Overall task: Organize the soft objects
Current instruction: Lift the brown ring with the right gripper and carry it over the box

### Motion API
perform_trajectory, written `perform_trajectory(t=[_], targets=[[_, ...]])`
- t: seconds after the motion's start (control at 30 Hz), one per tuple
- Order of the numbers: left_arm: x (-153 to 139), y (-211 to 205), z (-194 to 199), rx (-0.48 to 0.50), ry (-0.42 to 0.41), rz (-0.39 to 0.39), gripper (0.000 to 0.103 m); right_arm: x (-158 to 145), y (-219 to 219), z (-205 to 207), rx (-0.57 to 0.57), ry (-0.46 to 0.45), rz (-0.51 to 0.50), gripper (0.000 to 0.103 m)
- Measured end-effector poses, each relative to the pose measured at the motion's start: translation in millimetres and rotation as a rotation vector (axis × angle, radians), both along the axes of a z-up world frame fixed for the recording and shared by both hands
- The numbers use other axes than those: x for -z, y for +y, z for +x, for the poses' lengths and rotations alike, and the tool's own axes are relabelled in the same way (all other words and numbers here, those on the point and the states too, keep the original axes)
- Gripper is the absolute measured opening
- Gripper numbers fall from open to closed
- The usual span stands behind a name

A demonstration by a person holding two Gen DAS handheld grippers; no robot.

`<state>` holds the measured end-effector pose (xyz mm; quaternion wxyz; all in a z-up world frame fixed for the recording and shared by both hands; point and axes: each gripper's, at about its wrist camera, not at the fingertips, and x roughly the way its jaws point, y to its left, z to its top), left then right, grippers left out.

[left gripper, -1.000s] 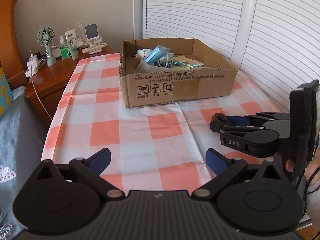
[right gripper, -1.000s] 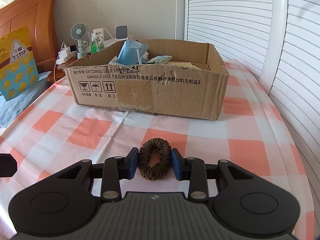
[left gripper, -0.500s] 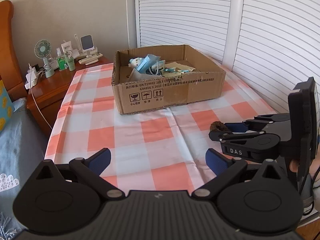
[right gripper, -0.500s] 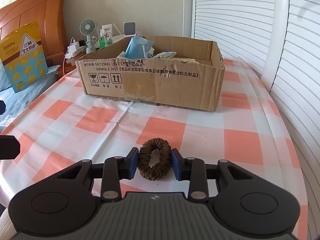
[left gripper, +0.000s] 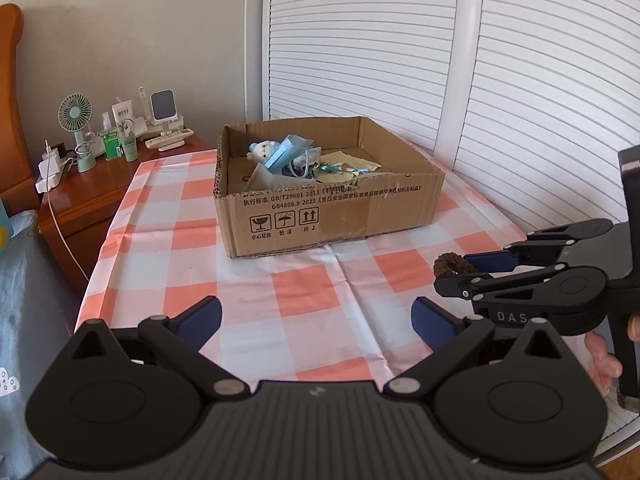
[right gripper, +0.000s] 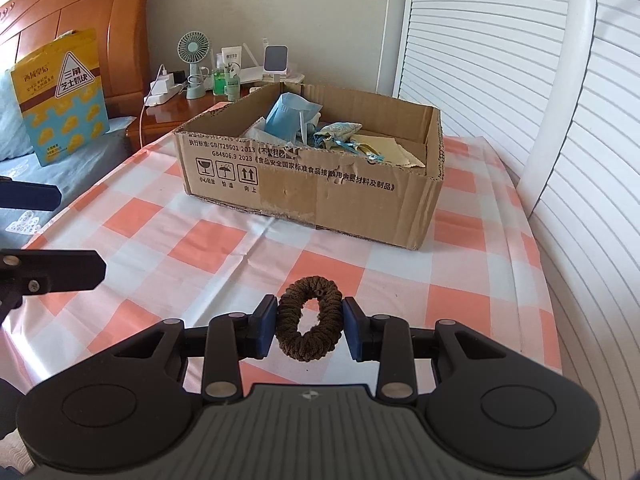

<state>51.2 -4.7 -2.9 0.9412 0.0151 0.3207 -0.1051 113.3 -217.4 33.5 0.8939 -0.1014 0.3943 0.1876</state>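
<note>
My right gripper [right gripper: 309, 326] is shut on a brown hair scrunchie [right gripper: 310, 342] and holds it above the checked tablecloth [right gripper: 224, 248], in front of the cardboard box [right gripper: 316, 196]. The scrunchie also shows in the left wrist view [left gripper: 450, 264], pinched in the right gripper [left gripper: 460, 270]. The box [left gripper: 320, 220] holds blue face masks [left gripper: 288, 154], a small plush toy [left gripper: 262, 150] and cloths. My left gripper [left gripper: 316, 318] is open and empty over the table's near edge.
A wooden nightstand [left gripper: 92, 184] at the left back carries a small fan [left gripper: 76, 114], bottles and chargers. White louvred doors [left gripper: 520, 80] run along the right. A bed with a yellow bag [right gripper: 60, 92] lies left of the table.
Both grippers have risen above the table. The right gripper has lifted the scrunchie off the cloth. The left gripper stays open.
</note>
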Motion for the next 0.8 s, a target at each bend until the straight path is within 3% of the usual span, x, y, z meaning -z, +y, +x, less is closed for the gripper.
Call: perform_trajectory(t=[0.23,0.43,0.63,0.8], targets=[[-3,0,6,-0.007,-0.058,0.0,0.101,-31,5,12,-0.023,-0.056,0.0,0.04],[-4,0,14,-0.002,-0.088,-0.016,0.101,-54,10,46,-0.028,-0.106,0.01,0.04],[-5,1,29,-0.016,-0.091,0.021,0.101,-55,19,98,0.0,-0.119,-0.011,0.04],[-8,3,42,-0.018,-0.088,0.005,0.101,-45,22,138,0.015,-0.101,-0.01,0.04]])
